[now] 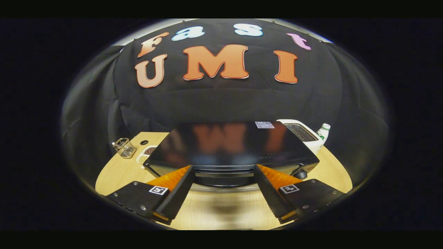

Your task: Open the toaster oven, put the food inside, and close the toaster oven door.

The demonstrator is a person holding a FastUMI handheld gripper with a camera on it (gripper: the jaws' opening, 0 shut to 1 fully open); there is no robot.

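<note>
The booth is draped in black cloth behind a light wooden table point(117, 173). On the table stands the toaster oven point(230, 147), black with a glossy top, just ahead of the fingers. Left of it sit a small wire basket point(124, 148) and a dish of food point(147, 153), partly hidden by the oven. Right of it, behind, are a white appliance point(304, 133) and a plastic bottle point(323, 131).

The gripper point(223, 173) hangs above the oven's front edge, its fingers spread wide apart and holding nothing. The door handle appears between the tips and the door looks closed, though motion blur limits certainty.

Judgement: the task is at its start. Opening, loading and closing all remain.
</note>
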